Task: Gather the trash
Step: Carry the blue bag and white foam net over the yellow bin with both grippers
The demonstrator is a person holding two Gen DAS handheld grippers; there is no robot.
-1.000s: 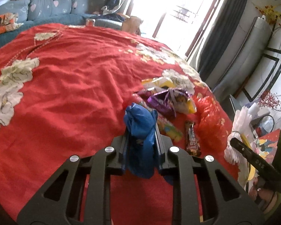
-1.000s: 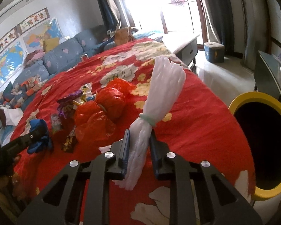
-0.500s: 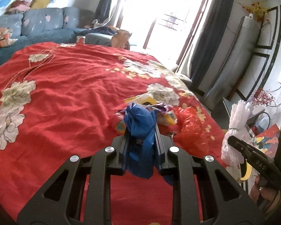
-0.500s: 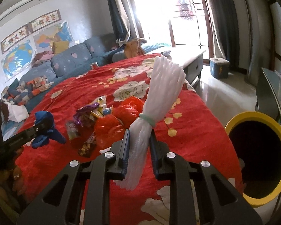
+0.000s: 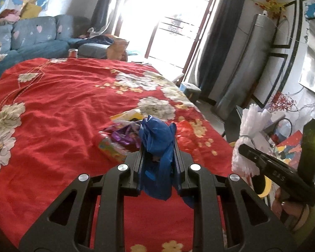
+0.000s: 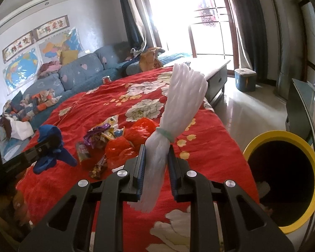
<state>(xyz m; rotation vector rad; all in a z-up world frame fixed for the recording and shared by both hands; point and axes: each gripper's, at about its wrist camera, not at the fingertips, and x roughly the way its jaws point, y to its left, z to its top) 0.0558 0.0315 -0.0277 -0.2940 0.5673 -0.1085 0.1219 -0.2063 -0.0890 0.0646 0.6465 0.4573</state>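
Note:
My left gripper (image 5: 158, 147) is shut on a crumpled blue glove (image 5: 157, 140), held above the red flowered tablecloth (image 5: 52, 105). The same blue glove (image 6: 50, 145) shows at the left of the right wrist view. My right gripper (image 6: 156, 151) is shut on a white foam net bundle (image 6: 178, 109) tied with a green band; that white bundle (image 5: 250, 134) also appears at the right of the left wrist view. Loose wrappers (image 6: 103, 132) and a red plastic bag (image 6: 128, 140) lie on the cloth. A yellow-rimmed bin (image 6: 283, 180) stands at the table's right edge.
A blue sofa (image 6: 77, 73) with clothes runs along the far side. A low cabinet (image 6: 212, 73) and a blue stool (image 6: 245, 79) stand by the bright window. A person's hand (image 5: 287, 205) holds the right gripper's handle. Dark furniture (image 6: 300, 105) stands beyond the bin.
Both grippers have risen with their loads still held. The left view has swung toward the window, so the wrappers now sit lower and partly hidden behind the blue glove.

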